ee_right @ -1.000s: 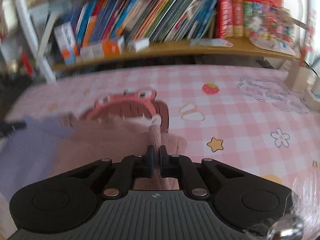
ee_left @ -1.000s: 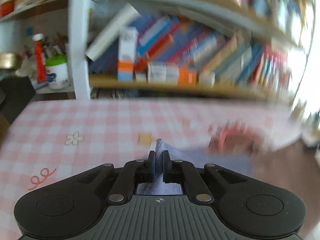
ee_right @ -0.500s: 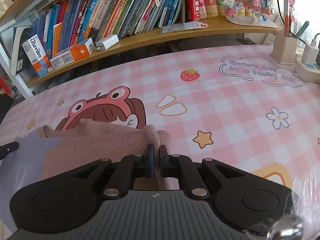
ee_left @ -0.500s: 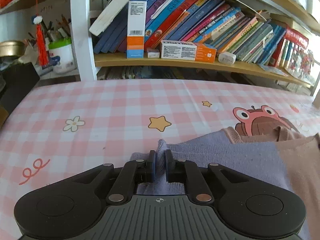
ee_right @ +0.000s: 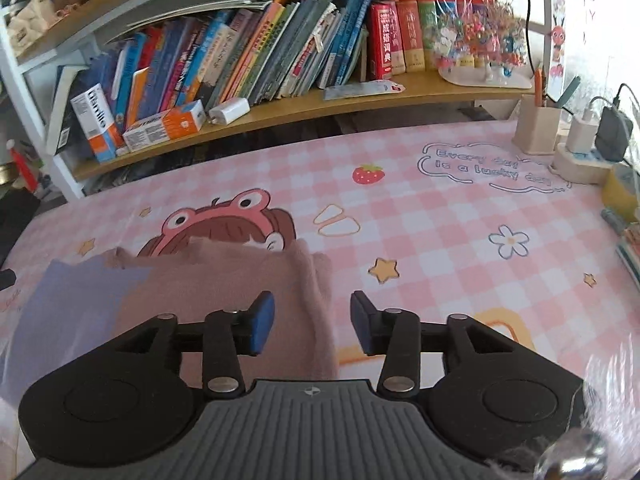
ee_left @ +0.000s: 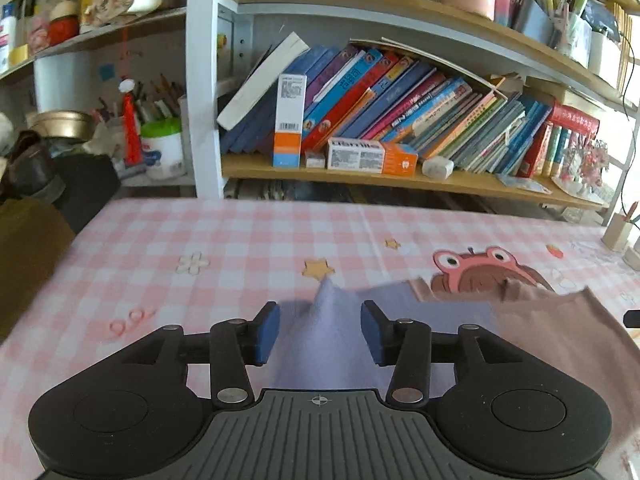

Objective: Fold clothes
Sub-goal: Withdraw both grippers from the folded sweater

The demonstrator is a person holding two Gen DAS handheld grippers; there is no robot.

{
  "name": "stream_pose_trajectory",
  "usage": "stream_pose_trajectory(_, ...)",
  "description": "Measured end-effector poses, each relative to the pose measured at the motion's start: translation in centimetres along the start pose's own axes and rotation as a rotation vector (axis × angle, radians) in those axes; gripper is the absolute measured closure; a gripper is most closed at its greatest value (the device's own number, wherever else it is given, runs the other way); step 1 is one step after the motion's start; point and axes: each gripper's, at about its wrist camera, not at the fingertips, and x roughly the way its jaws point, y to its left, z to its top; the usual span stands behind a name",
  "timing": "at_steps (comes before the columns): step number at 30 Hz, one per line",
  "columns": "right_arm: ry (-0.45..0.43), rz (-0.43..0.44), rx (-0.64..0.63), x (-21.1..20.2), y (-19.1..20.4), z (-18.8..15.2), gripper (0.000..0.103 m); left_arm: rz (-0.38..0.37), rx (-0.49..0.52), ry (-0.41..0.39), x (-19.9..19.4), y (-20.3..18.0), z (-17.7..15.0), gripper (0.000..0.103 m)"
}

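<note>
A knit garment, lilac on one side and dusty pink on the other, lies on the pink checked tablecloth. In the left wrist view my left gripper (ee_left: 319, 322) is open, its blue pads either side of a raised lilac corner (ee_left: 326, 332); the pink part (ee_left: 560, 344) spreads to the right. In the right wrist view my right gripper (ee_right: 312, 318) is open over the pink edge (ee_right: 308, 292), with the lilac part (ee_right: 76, 300) at the left. Neither gripper holds the cloth.
A bookshelf with leaning books (ee_left: 400, 108) and small boxes (ee_left: 356, 156) runs along the table's far side. A pen holder (ee_right: 538, 126) and power strip with chargers (ee_right: 588, 152) stand at the right. A dark bag (ee_left: 36, 168) sits left.
Both grippers were shut on the garment's corners and have opened, letting the cloth go onto the table. Both have drawn back a little.
</note>
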Motion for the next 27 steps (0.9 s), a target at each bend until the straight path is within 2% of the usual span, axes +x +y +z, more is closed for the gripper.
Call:
stream_pose_trajectory(2,-0.008,-0.018,-0.019,-0.7,0.5,-0.8,0.047,0.015,-0.006,0.017,-0.7,-0.6,-0.8,0.055)
stream_pose_trajectory(4,-0.008,-0.036,-0.033,-1.2,0.7,-1.6,0.046,0.031,-0.013,0.032,-1.4,-1.2,-1.6,0.055)
stream_pose_trajectory(6,-0.004,-0.053,-0.037,-1.8,0.8,-2.3,0.038,0.038,-0.026,0.047,-2.1,-1.6,-2.3,0.055)
stream_pose_trajectory(10,0.000,-0.063,-0.039,-3.2,0.7,-3.7,0.030,0.035,-0.023,0.065,-3.7,-2.7,-3.6,0.043)
stream_pose_trajectory(11,0.004,-0.063,-0.038,-3.6,0.6,-4.1,0.024,0.035,-0.020,0.068,-4.1,-3.0,-3.9,0.040)
stream_pose_trajectory(12,0.007,-0.063,-0.037,-4.1,0.6,-4.5,0.023,0.033,-0.019,0.074,-4.6,-3.4,-4.3,0.039)
stream_pose_trajectory(20,0.049,-0.044,-0.069,-7.2,0.3,-8.0,0.020,0.034,-0.026,0.096,-7.4,-5.7,-6.9,0.034)
stream_pose_trajectory(27,0.051,-0.031,-0.092,-9.3,-0.4,-9.9,0.017,0.068,-0.033,0.102,-9.7,-7.5,-8.8,0.027)
